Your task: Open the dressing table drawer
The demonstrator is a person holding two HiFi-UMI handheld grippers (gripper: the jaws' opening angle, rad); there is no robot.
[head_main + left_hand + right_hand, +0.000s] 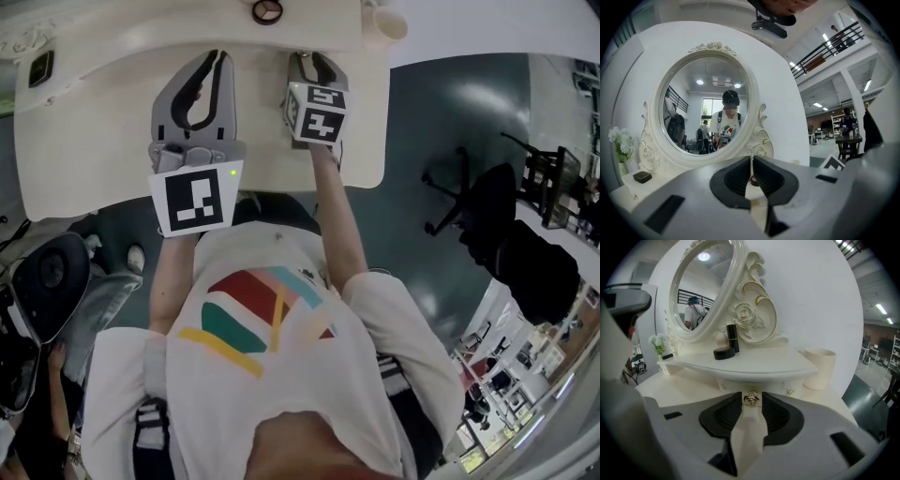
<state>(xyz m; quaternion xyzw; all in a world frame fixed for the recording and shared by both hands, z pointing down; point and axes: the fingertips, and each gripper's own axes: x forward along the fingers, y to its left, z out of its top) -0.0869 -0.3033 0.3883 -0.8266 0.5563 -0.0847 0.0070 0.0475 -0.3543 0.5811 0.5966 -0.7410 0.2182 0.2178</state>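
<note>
The right claw (751,396) hangs open over the dressing table's pale tabletop (84,150). Its tips stand either side of the small gold knob (751,399) of the drawer (733,383) (the shallow one tucked under the raised shelf (754,365)), and the pads are not pressed on it. The drawer front sits flush, still closed. On the shelf are a dark compact (724,353) and a lipstick (733,337). A cream cup (819,367) stands to the right. The left claw (751,159), tips together, points at the oval mirror (705,103).
</note>
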